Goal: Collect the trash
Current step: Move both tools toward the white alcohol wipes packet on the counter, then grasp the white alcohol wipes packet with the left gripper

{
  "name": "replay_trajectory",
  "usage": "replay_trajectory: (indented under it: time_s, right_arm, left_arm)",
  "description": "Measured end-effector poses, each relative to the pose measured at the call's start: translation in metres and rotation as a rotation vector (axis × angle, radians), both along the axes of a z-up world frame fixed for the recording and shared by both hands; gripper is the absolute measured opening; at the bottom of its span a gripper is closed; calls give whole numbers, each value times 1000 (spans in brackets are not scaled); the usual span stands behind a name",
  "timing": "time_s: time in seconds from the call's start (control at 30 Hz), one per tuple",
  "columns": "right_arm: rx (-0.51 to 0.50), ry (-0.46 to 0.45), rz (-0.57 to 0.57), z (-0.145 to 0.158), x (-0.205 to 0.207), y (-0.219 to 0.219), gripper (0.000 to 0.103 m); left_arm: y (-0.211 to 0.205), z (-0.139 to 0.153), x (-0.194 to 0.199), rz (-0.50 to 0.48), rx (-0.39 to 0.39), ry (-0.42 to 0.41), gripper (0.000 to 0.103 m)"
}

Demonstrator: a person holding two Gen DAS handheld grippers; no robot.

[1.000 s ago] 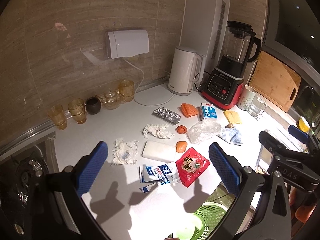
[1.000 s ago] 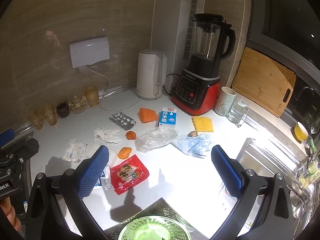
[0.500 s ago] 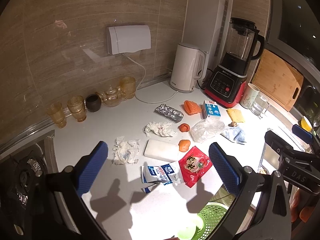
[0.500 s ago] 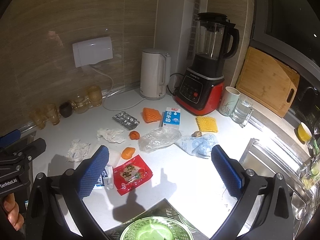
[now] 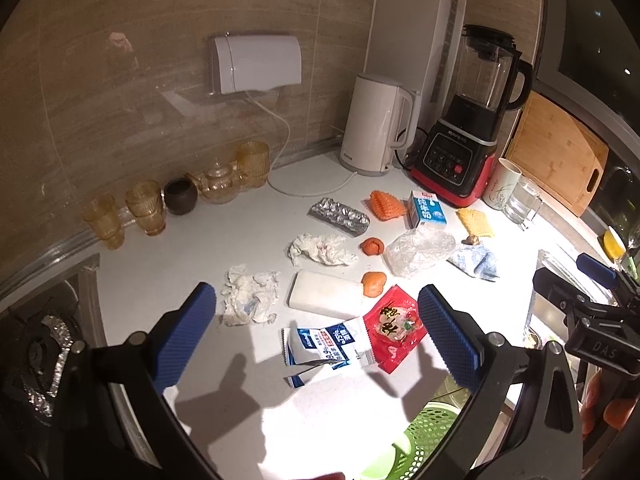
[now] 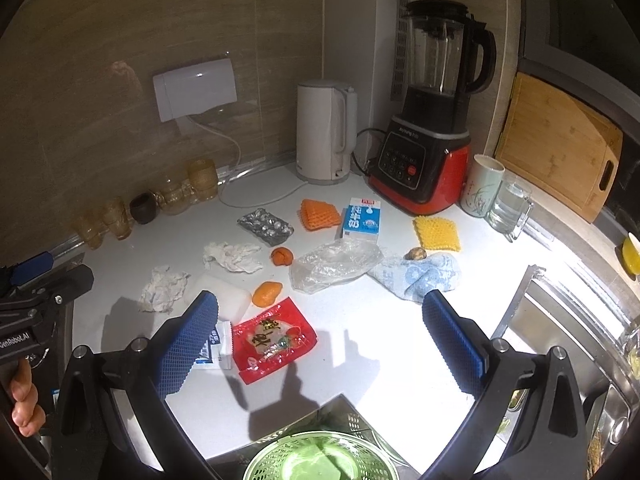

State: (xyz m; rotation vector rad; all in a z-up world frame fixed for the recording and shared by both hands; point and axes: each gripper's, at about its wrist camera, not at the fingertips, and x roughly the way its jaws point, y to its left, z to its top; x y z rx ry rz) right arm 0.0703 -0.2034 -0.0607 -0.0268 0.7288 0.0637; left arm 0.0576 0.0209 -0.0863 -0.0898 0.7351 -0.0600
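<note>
Counter (image 6: 384, 360): smooth white, slight sheen under the lamp, lower centre of frame.
Red snack wrapper (image 6: 274, 338): glossy plastic film, creased.
Clear bag (image 6: 336, 264): thin transparent plastic, crumpled, shiny.
Blister pack (image 6: 265, 226): silver foil, dimpled, reflective.
Tissue wads (image 6: 166, 288): white paper, matt, heavily wrinkled.
Blue cloth (image 6: 416, 276): soft printed fabric, matt.
Orange net sleeve (image 6: 320, 214): foam mesh, matt.
Cutting board (image 6: 560, 144), right of frame: pale wood, visible grain.
Kettle (image 6: 326, 132): matt white plastic.
Basket (image 6: 320, 460), bottom edge: green perforated plastic.
Finger pads (image 6: 188, 346): blue, knurled rubbery texture.
</note>
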Motion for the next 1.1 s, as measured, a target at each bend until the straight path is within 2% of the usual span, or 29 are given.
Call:
replay_trajectory:
  time_s: [0.37, 0.47, 0.77, 1.1]
  right_arm:
    - [15, 55, 5, -47, 15, -25, 101]
    - [14, 72, 11, -58, 20, -28, 101]
    - [3, 133, 24, -87, 32, -36, 101]
    - [-17, 181, 63, -110, 48, -38, 101]
  left_arm:
    - [-19, -67, 11, -22, 52, 20, 97]
    - [-23, -83, 15, -36, 43, 21, 96]
    - [-36, -126, 33, -90, 31, 62, 84]
    - [-40, -157, 50, -17, 1, 115, 81]
